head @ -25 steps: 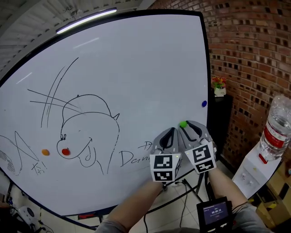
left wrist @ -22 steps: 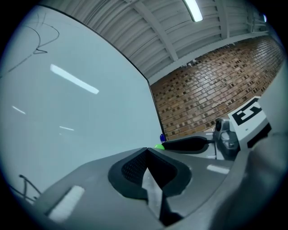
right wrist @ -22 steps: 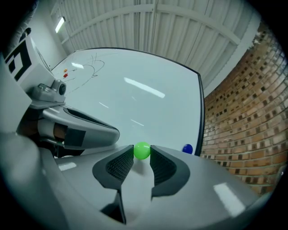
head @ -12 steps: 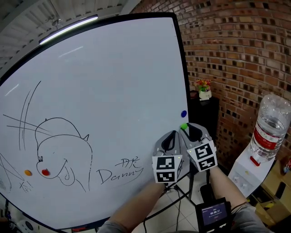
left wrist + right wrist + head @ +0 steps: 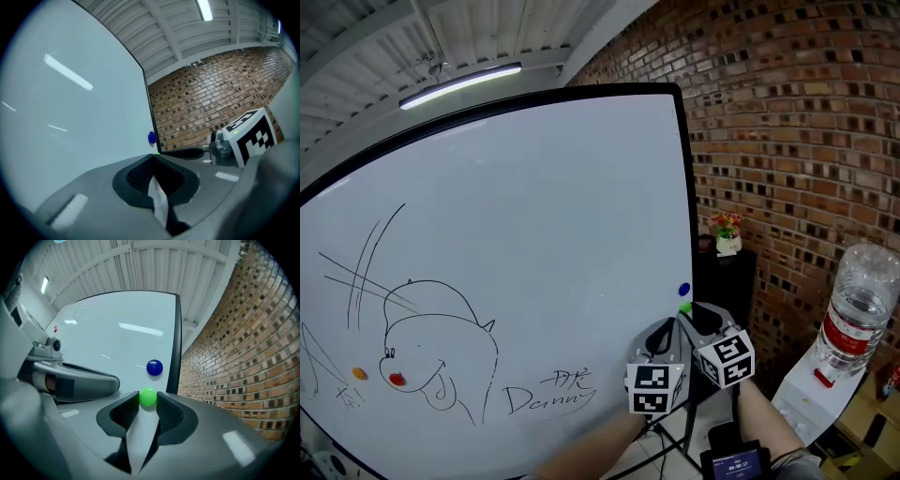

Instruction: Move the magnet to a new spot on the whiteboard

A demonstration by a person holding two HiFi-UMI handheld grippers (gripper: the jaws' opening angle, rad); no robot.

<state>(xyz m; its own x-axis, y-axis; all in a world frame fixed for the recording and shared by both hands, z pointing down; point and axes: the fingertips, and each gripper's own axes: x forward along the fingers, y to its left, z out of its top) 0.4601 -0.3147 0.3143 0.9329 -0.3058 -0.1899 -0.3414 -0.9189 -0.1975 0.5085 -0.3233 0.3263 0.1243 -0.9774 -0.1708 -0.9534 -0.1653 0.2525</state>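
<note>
— Where is the green magnet (image 5: 684, 307)?

— Between the jaw tips of the right gripper (image 5: 148, 401). The right gripper view shows the two pads narrowed onto the small round ball, one on each side, so the tool holds it.

— Is it on the whiteboard (image 5: 534, 234)?

— It sits in front of the board's lower right part, just beside the black frame (image 5: 686, 187). Whether it touches the white surface cannot be told from any view.

— What is closest to it?

— A blue magnet (image 5: 154, 367), on the board just above the green one and apart from it, also hard by the right edge.

— And the left gripper (image 5: 153, 157)?

— Its own view shows the jaw tips met, with nothing between them. In the head view it hangs just left of the right gripper, both aimed at the board, their marker cubes side by side.

— What else is on the board?

— A line drawing (image 5: 441, 342) of a round-backed creature at lower left, with a red magnet (image 5: 396, 379) at its face and an orange magnet (image 5: 359, 373) further left. Some handwriting (image 5: 548, 394) runs along the bottom, between the drawing and the grippers.

— And past the board?

— A brick wall (image 5: 797, 141) on the right, a small potted flower (image 5: 727, 230) on a dark cabinet, and a large water bottle (image 5: 858, 314) at the far right.
</note>
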